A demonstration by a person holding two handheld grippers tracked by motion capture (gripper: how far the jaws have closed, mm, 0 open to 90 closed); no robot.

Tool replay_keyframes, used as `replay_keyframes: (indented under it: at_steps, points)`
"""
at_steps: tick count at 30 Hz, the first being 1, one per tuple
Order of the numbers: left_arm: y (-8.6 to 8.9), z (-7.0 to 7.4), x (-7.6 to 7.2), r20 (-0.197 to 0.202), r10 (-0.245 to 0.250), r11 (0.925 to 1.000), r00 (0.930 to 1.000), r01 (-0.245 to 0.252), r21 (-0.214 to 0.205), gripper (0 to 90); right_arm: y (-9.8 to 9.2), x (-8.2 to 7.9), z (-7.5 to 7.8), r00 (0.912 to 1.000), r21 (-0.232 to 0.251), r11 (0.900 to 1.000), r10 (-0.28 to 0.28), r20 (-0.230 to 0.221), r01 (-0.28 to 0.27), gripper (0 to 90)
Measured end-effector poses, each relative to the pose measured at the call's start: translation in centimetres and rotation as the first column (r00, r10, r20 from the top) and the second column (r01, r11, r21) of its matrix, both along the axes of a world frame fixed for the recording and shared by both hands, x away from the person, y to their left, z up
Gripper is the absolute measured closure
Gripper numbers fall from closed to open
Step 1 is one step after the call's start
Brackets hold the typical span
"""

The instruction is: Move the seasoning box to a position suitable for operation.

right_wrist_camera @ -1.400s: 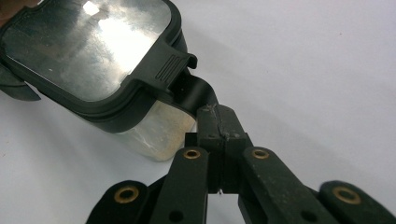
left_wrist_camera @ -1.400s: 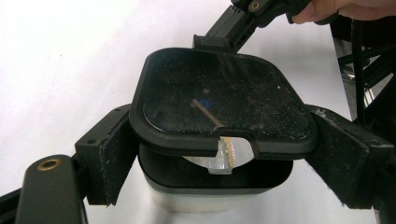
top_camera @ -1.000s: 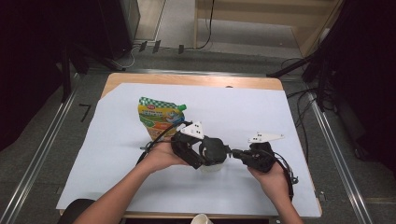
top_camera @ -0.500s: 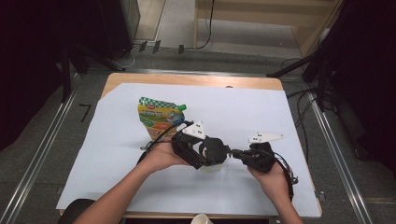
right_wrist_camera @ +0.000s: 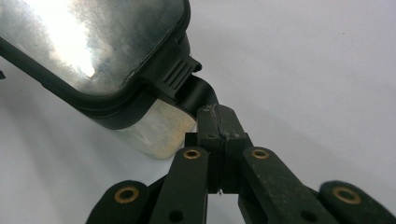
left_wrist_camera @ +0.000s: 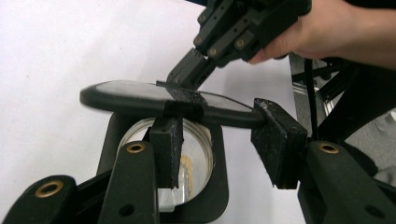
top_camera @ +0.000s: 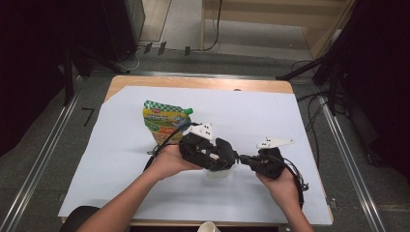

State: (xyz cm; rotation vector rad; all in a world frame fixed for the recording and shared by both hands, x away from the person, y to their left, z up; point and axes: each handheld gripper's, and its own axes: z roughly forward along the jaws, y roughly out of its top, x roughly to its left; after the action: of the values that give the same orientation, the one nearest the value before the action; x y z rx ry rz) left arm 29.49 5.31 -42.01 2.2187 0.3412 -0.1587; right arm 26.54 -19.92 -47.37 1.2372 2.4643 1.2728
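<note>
While the clear container stands on the white sheet near my edge of the table, its black-framed lid is tipped up above the open mouth. My right gripper has its jaws pinched tight on the lid's black tab, right where it leaves the ribbed latch. My left gripper comes at the lid's rim from the other side: one pad sits under the lid in front of the container's mouth, the other pad touches the lid's far end. Those jaws have just been closing, with the lid's edge between them. Beyond the hands, a green pouch lies flat on the sheet, well apart from the container.
</note>
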Motion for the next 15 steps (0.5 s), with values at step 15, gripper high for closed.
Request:
replay_keyframes:
  at_steps: [15]
  points:
    - [-1.7,0.9,0.1,0.001,-0.069,0.9973,0.9976,0.069,-0.025,73.9,0.2,-0.3,0.0,0.9999,0.004,0.9999,0.011,0.002,-0.011,90.0]
